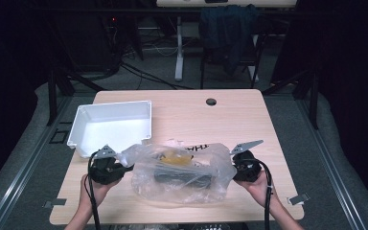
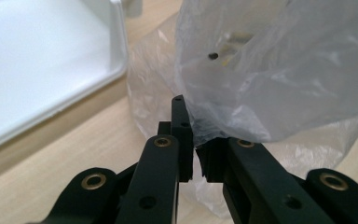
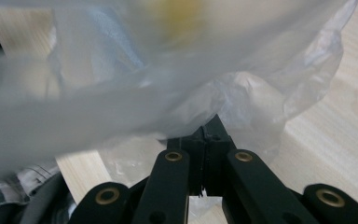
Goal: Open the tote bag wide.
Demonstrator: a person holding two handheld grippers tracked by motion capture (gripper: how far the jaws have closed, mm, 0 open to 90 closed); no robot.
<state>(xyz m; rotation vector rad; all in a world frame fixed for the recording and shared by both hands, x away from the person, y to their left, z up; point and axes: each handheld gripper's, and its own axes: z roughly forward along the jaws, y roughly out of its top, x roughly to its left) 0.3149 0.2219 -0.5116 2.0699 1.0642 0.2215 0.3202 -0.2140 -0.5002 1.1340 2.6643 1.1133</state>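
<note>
So the clear plastic bag (image 1: 179, 175) is lying near the front edge of the table (image 1: 230, 115), just in front of and to the right of the white tray (image 1: 112, 125); it's pinched at both ends. The left gripper (image 1: 120, 168) is clamped on the bag's left edge, film caught between the pressed-together jaws in the left gripper view (image 2: 223, 126); the right gripper (image 1: 233, 167) is nipped shut on the bag's right edge, with plastic bunched over its tips (image 3: 242, 98).

Best guess is that the bag is meant to be lifted and tipped or carried toward the tray; both ends should be raised evenly so the dark object (image 1: 182, 176) and the yellowish thing (image 1: 175, 156) inside aren't spilled out; the film is thin, so a hard yank is better avoided.

Around the bag: the tray's near rim is just beside the left grip and would have to be cleared; a cable hole (image 1: 211, 101) is well behind the bag; nothing else is in the way.
</note>
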